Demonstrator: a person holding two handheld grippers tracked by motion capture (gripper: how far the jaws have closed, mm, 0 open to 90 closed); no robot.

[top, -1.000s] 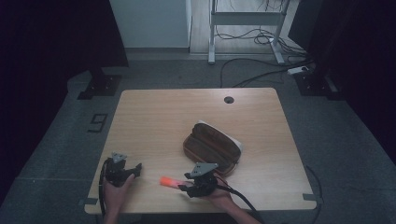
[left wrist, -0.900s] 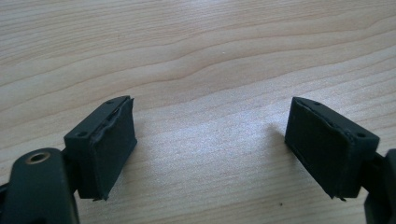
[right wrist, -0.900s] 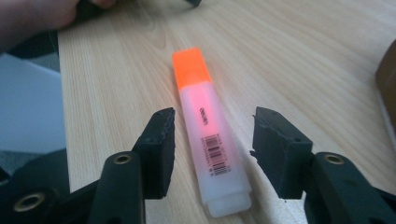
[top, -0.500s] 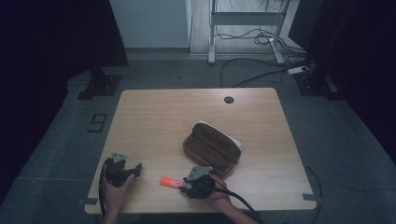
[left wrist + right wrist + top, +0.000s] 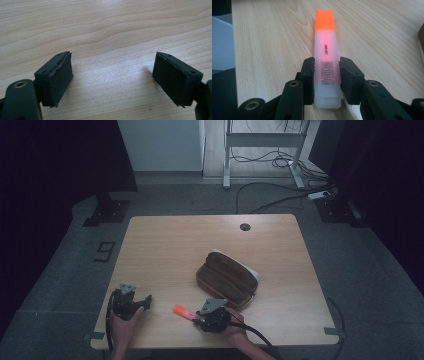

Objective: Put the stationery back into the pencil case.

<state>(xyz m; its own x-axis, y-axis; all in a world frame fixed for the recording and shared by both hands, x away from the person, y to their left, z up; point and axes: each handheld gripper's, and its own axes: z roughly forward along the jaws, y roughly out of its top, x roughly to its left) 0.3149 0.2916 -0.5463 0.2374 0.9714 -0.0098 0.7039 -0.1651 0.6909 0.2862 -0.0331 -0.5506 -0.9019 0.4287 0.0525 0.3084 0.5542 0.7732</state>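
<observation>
Careful: your right hand-held gripper (image 5: 326, 68), jaws just closing, pinches the highlighter (image 5: 326, 56) near its tail; the long front may droop. Left hand-held gripper (image 5: 112, 75) spread, empty.

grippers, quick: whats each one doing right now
left gripper: open, nothing between its jaws.
right gripper: jaws have just been closing, shut on the orange highlighter.

highlighter (image 5: 325, 57) sides: lower part covered by the pads of the right tongs (image 5: 326, 75)
highlighter print: too small to read apart from the barcode
brown case (image 5: 421, 40): cut off by the right edge in the right gripper view
left tongs (image 5: 112, 80): bodies cut by the bottom edge
</observation>
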